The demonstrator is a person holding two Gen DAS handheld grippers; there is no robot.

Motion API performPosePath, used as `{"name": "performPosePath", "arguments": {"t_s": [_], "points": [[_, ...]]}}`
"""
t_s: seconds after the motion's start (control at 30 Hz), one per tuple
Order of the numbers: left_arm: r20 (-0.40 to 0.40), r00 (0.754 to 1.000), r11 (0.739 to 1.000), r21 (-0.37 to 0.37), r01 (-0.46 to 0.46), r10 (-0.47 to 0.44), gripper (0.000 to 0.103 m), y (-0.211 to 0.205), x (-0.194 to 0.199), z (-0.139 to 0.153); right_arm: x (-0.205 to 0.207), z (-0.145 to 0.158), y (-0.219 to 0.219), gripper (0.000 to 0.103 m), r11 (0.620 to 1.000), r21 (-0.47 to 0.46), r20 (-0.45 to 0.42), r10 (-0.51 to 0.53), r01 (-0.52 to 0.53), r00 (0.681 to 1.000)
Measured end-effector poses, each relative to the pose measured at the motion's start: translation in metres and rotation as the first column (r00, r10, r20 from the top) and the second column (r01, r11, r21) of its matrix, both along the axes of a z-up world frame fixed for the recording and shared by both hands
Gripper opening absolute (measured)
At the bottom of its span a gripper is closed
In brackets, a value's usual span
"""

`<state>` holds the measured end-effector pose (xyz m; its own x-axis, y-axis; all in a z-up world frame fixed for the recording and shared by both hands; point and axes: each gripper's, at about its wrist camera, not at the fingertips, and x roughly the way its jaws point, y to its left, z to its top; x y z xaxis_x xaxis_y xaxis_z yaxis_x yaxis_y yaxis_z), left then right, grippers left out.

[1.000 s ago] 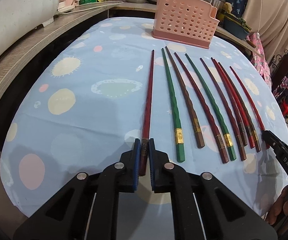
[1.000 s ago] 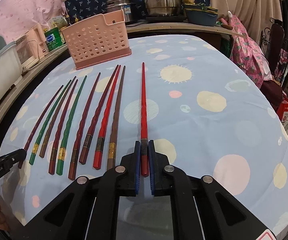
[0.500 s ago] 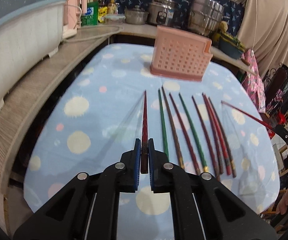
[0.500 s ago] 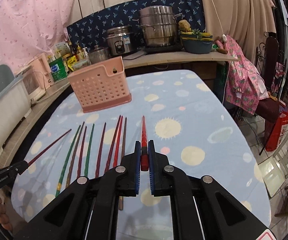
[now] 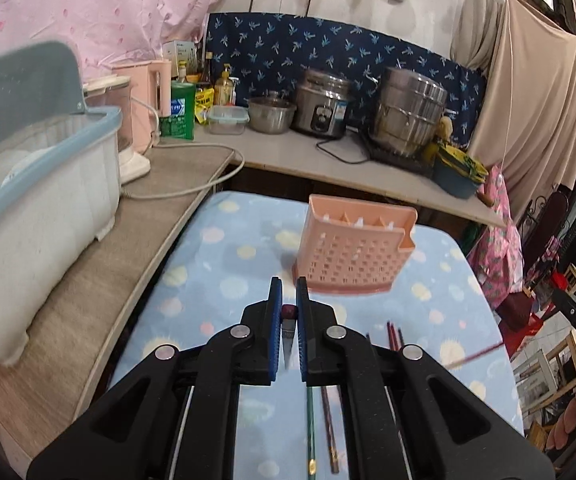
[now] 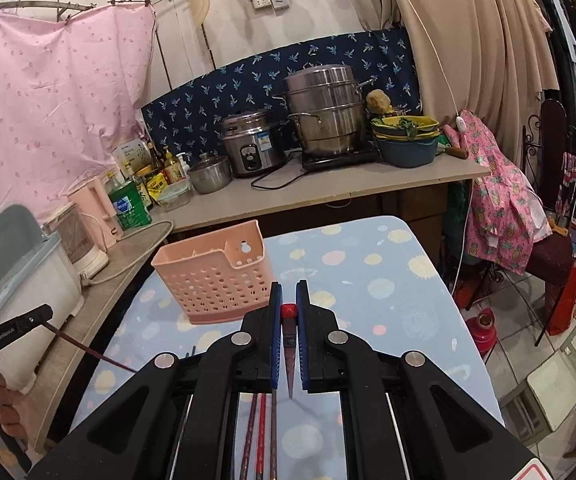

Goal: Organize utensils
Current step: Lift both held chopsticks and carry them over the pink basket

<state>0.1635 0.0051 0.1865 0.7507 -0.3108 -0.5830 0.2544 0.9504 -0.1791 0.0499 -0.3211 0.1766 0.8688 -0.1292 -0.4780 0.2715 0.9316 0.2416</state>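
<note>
Both chopsticks now lifted off the table: left hand-held gripper (image 5: 289, 312) clamps a dark-red chopstick (image 5: 288, 313), right hand-held gripper (image 6: 288, 311) a red chopstick (image 6: 288, 312)

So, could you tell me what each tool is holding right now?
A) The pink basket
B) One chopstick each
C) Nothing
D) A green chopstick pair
B: the left tool is shut on a dark red wooden chopstick and the right tool on a bright red chopstick, both lifted off the table.
</note>
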Motion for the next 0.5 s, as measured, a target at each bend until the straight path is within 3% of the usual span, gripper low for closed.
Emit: {"name": "performPosePath", "arguments": {"t_s": [0.2, 0.5], "points": [[0.036, 0.999, 1.0, -0.02, 0.0, 0.001, 0.007, -0.009, 0.024, 0.031, 0.023, 0.034, 0.0, 0.007, 1.0, -0.016, 0.053, 0.025, -0.024, 0.998], [0.187, 0.982, 0.996, -0.083, 0.008, 0.008, 0.007, -0.034, 0.051, 0.107, 0.077, 0.1, 0.003, 0.007, 0.996, 0.021, 0.211, 0.079, -0.086, 0.974]]}}
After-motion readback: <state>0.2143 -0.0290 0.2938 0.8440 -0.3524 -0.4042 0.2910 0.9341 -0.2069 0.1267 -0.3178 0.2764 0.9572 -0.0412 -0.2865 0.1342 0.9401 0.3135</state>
